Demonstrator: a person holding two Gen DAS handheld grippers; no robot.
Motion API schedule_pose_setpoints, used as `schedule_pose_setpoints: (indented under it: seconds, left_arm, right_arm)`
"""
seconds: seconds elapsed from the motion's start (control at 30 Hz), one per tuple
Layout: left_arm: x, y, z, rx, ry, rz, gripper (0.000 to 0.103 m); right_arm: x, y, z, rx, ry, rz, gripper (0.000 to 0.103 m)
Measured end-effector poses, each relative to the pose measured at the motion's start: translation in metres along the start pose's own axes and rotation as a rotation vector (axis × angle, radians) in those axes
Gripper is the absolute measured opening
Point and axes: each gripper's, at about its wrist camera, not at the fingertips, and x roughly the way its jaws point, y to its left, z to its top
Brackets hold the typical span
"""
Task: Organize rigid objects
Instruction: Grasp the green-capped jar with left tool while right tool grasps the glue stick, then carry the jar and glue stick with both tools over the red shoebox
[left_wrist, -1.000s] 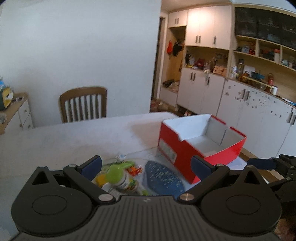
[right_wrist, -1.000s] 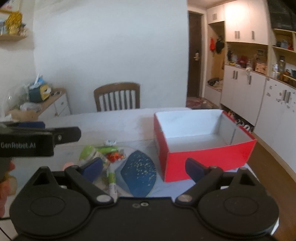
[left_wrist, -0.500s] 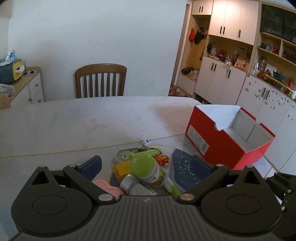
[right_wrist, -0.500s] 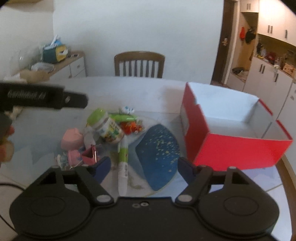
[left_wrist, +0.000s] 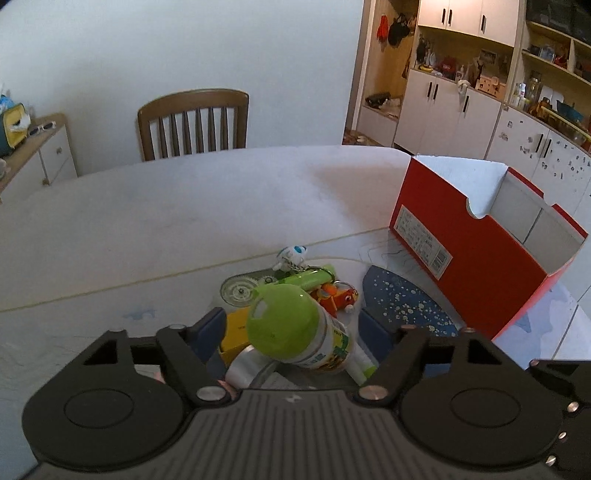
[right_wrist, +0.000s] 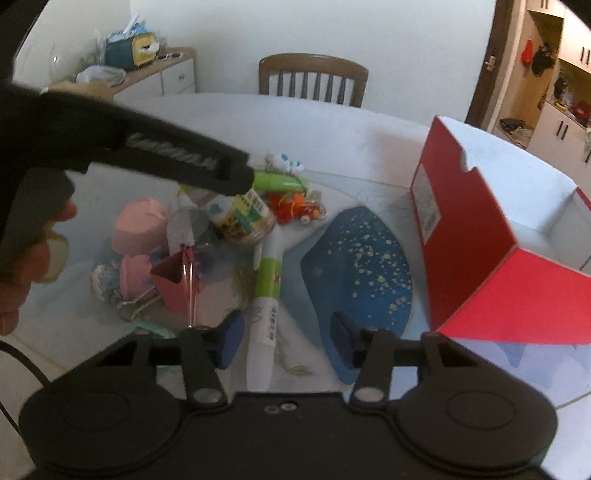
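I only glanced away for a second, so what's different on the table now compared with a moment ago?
Both claws came down toward the pile and are closing: the left claw around the green-capped bottle, the right claw around the white and green pen. Neither looks gripped yet. The red box, blue pad and toys stayed put.

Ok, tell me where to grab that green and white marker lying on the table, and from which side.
Grip the marker across its white barrel near the close end, coming from above. It lies flat, lengthwise toward the right tongs, which are closing astride it; its far end butts the green-capped bottle.
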Motion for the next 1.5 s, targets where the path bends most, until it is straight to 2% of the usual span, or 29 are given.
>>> schedule_pose_setpoints:
  seconds: [0.1, 0.33, 0.43, 0.57, 0.83, 1.0, 1.5]
  left_arm:
    - [0.006, 0.000, 0.001, -0.012, 0.018, -0.022, 0.077]
    - [0.015, -0.002, 0.002, -0.029, 0.045, -0.025, 0.062]
    - [0.017, -0.003, 0.002, -0.029, 0.051, -0.021, 0.055]
    - [0.016, -0.003, 0.002, -0.041, 0.051, -0.018, 0.055]
    - [0.011, -0.006, 0.005, -0.053, 0.042, -0.030, 0.046]
    - [0.005, -0.011, 0.005, -0.047, 0.055, -0.023, 0.046]
    - [-0.047, -0.035, 0.026, -0.060, 0.032, -0.058, 0.046]
  right_arm:
    - [0.008, -0.001, 0.001, 0.006, 0.017, 0.009, 0.042]
    - [0.026, -0.003, 0.007, 0.007, 0.045, 0.036, 0.035]
    - [0.030, -0.003, 0.008, 0.018, 0.050, 0.044, 0.030]
    - [0.031, -0.001, 0.011, 0.005, 0.055, 0.051, 0.017]
    - [0.023, -0.008, 0.012, 0.057, 0.066, 0.048, 0.016]
    - [0.010, -0.008, 0.008, 0.068, 0.069, 0.052, 0.016]
    - [-0.072, -0.055, 0.015, 0.143, -0.031, 0.074, 0.016]
